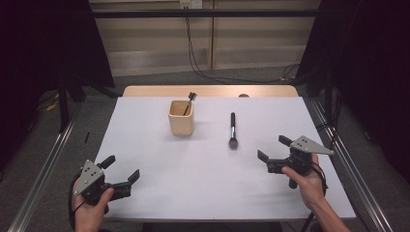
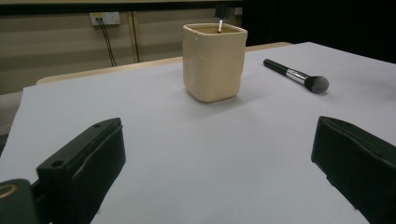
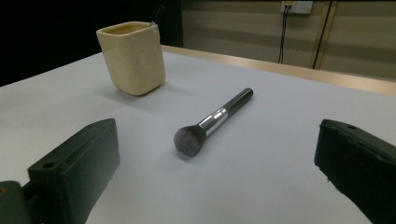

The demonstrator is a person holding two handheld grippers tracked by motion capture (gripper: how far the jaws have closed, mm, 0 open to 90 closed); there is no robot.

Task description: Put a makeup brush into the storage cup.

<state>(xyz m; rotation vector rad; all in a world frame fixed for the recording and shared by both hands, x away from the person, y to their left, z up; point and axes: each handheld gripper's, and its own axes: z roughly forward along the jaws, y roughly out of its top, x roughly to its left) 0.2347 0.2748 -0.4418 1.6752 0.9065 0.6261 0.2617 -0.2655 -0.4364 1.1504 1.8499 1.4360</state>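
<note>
- Cream-coloured and squarish with rounded corners, a ceramic-looking cup (image 1: 181, 118) stands upright on the far half of the white table top (image 1: 203, 179), a little left of its middle.
- Inside that cup we see one thin black-handled brush (image 1: 188, 102), leaning toward the far right corner of the cup with its dark tip poking above the rim; we cannot tell whether anything else lies deeper in the cup.
- To the cup's right, apart from it, a black-handled makeup brush with a silver ferrule and a grey, rounded bristle head (image 1: 232, 129) lies flat on the table, its bristles toward us and its handle pointing to the far edge.
- Our left gripper (image 1: 120, 169) hovers near the near left corner of the table, its jaws spread wide with nothing between them; in the left gripper view the cup sits ahead between those jaws.
- Our right gripper (image 1: 274, 148) sits near the right edge, jaws likewise wide apart and empty; in the right gripper view the makeup brush lies just ahead of them.
- Between the two grippers we have a broad bare stretch of white surface across the near half of the table.
- Beyond the white surface, a strip of pale wooden edge (image 1: 145, 91) shows at the far side, and metal rails (image 1: 43, 174) run along the left and right sides of the table.
</note>
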